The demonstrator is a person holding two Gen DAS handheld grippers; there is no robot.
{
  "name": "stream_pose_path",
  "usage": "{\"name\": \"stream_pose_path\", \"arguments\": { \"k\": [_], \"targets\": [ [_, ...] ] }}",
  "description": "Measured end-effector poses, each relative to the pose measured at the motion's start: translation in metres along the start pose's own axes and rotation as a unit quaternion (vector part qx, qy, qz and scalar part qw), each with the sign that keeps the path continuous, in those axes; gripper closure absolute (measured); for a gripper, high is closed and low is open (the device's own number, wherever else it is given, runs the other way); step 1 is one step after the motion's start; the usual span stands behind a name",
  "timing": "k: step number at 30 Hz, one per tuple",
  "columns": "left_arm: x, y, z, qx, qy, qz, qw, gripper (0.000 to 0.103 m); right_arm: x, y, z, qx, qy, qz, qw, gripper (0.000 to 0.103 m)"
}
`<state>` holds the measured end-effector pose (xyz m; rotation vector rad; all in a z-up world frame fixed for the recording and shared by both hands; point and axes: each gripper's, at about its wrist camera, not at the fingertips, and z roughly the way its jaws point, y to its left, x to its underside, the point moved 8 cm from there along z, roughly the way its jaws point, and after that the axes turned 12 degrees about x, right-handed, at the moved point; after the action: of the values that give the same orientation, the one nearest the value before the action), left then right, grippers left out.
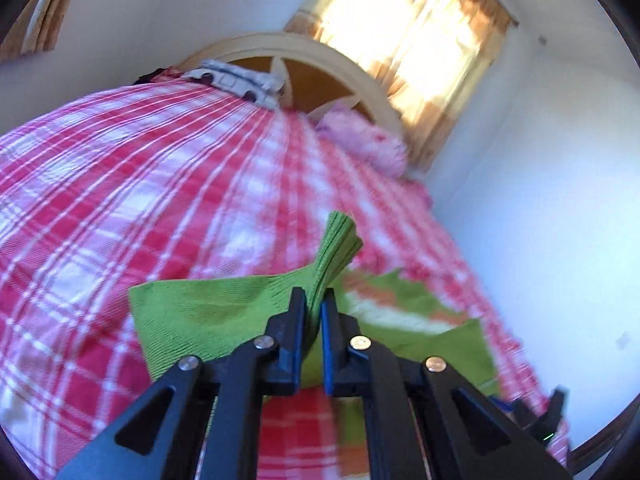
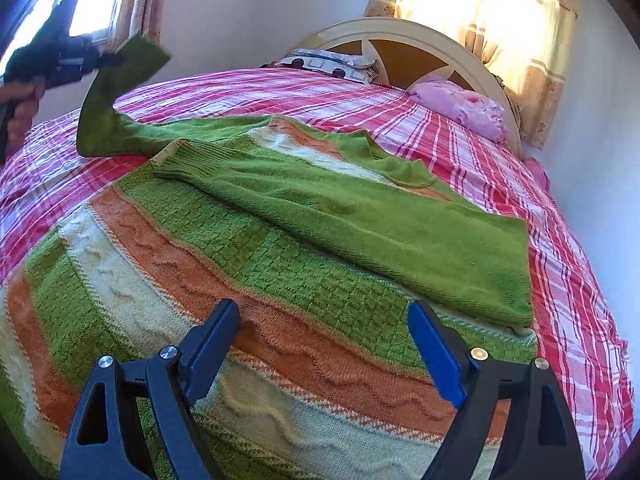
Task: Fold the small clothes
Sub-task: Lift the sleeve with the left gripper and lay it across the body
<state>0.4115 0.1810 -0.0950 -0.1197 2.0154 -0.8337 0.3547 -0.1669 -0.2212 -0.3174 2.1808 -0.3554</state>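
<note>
**Left clamped on sleeve cuff, right open over sweater body**

My left gripper (image 1: 313, 300) was pinched tight on the ribbed cuff of the green sleeve (image 1: 334, 248), cuff end sticking out past the fingertips, sleeve lifted off the bed. From my right wrist view that left gripper (image 2: 100, 58) sat far up-left, sleeve (image 2: 116, 116) trailing down to the sweater.

My right gripper (image 2: 324, 332) was wide open, holding nothing, hovering over the striped sweater (image 2: 248, 264) directly ahead and below. The other sleeve (image 2: 360, 216) lay folded across the sweater, ahead-right of my fingers. All on the red plaid bedspread (image 2: 500, 152); pink pillow (image 2: 460, 106) far ahead-right by the headboard (image 2: 400, 28).
</note>
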Motion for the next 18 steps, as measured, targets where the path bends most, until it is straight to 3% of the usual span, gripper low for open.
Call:
{"name": "stream_pose_path", "arguments": {
  "k": [10,18],
  "targets": [
    [-0.028,-0.104,0.035,0.109,-0.028,0.007,0.9936,0.095,-0.001,-0.009,-0.005,-0.001,-0.005,0.026,1.000,0.016],
    [-0.021,-0.174,0.078,0.168,-0.006,0.025,0.9854,0.095,-0.001,-0.026,-0.005,-0.015,-0.006,0.078,0.997,0.016]
  ]
}}
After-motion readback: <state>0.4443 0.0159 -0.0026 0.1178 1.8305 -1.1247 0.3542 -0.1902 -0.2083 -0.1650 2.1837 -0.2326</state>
